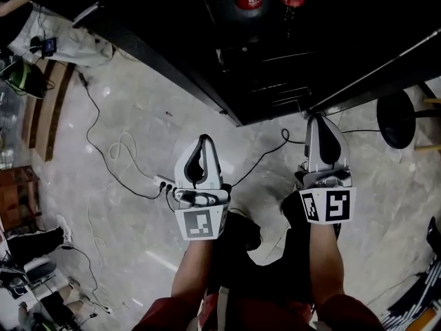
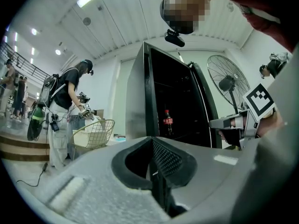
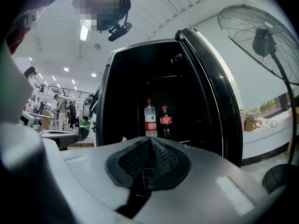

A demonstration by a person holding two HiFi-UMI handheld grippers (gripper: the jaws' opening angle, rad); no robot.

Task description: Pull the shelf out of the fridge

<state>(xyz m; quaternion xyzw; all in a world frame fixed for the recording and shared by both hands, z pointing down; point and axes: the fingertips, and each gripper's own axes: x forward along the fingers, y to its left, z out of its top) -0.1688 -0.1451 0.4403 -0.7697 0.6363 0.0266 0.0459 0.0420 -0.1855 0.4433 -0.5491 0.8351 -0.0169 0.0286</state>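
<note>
The shelf [image 3: 189, 142] is sitting fully inside the open fridge [image 3: 126, 92], ahead of both claws. It is carrying a water bottle [image 3: 149, 118] and a cola bottle [image 3: 165, 120] side by side. None of the pull is done as far as the views show - neither claw is touching the shelf, and both are hanging short of the opening.

The right claw [image 3: 147, 160] is pointing straight into the fridge, jaws pressed together on nothing, the bottles beyond its tips. The left claw [image 2: 156, 157] is aiming at the fridge's left wall, likewise closed and empty.

Everything is left to do: opening a claw, reaching in, gripping the front edge, drawing it out - with the bottles likely riding along.

The interior is dark, so the shelf's edge and rails are hard to make out. A fan [image 3: 261, 36] is standing to the right of the right claw.
</note>
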